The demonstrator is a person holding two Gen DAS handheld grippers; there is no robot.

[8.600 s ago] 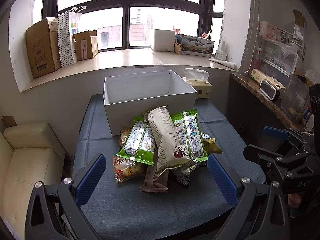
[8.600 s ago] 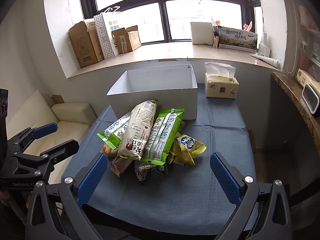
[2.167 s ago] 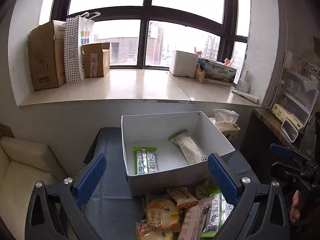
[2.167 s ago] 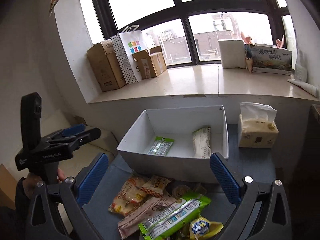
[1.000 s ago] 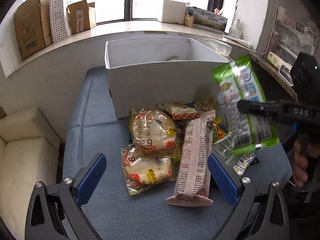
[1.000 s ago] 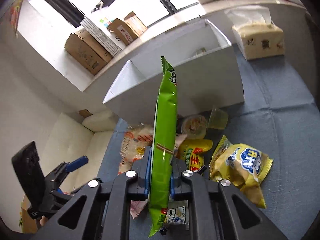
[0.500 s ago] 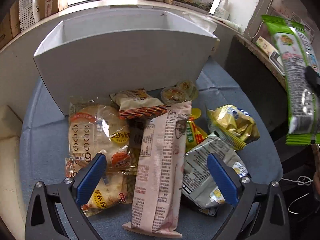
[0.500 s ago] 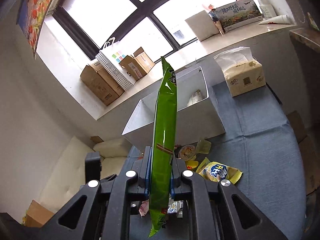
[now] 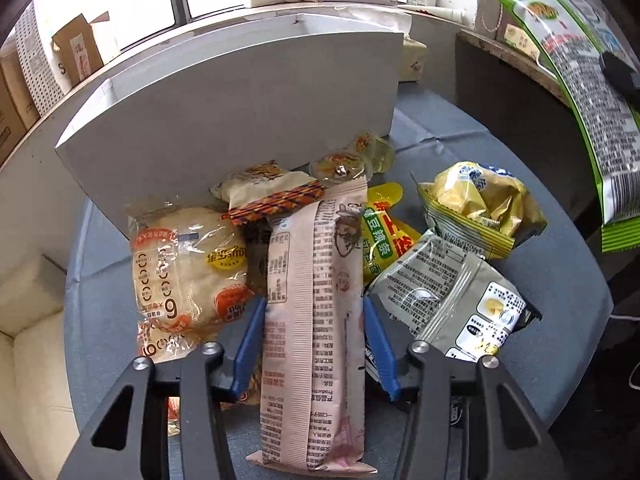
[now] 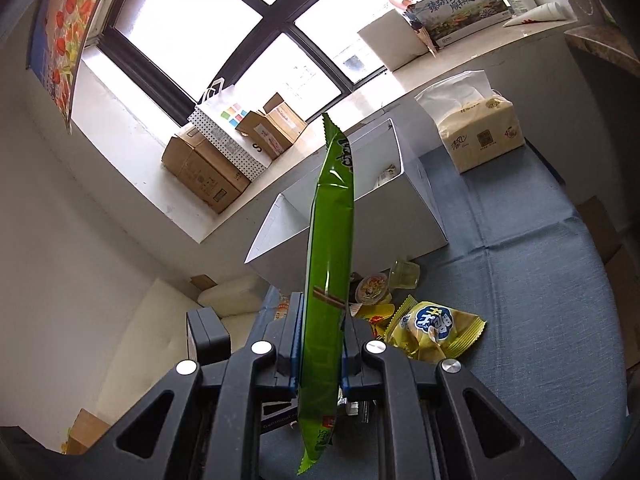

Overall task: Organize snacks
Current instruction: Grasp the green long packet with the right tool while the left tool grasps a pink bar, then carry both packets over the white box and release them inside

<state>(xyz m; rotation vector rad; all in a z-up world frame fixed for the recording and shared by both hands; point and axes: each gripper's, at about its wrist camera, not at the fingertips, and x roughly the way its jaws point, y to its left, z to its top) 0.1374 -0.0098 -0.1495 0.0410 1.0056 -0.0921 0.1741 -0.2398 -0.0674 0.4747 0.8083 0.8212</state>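
We have two jobs in hand at once, and we take them from the left.

Our left gripper is down in the pile with its blue pads on either side of the long pink packet. The jaws look drawn in against its edges, though we cannot tell whether they are squeezing it yet. We judge that the grip wants to sit near the packet's middle, as it does, so the ends do not droop, and that we should lift straight up so the round bun bag on its left and the grey pouch on its right are not dragged along. The pressure should be gentle, since the contents may be brittle.

Just beyond stands the white box, its smooth cardboard wall facing us; the snacks lie on the blue cloth-covered table in front of it.

Our right gripper is closed on a green packet, held on edge and pointing towards the box. It is well above the table. We would carry it over the rim and lay it flat.

The wrappers are glossy, crinkly film: the pink one is long and flat with crimped ends, the yellow bag is puffed and creased, and the small clear cups by the box wall are rigid and rounded.
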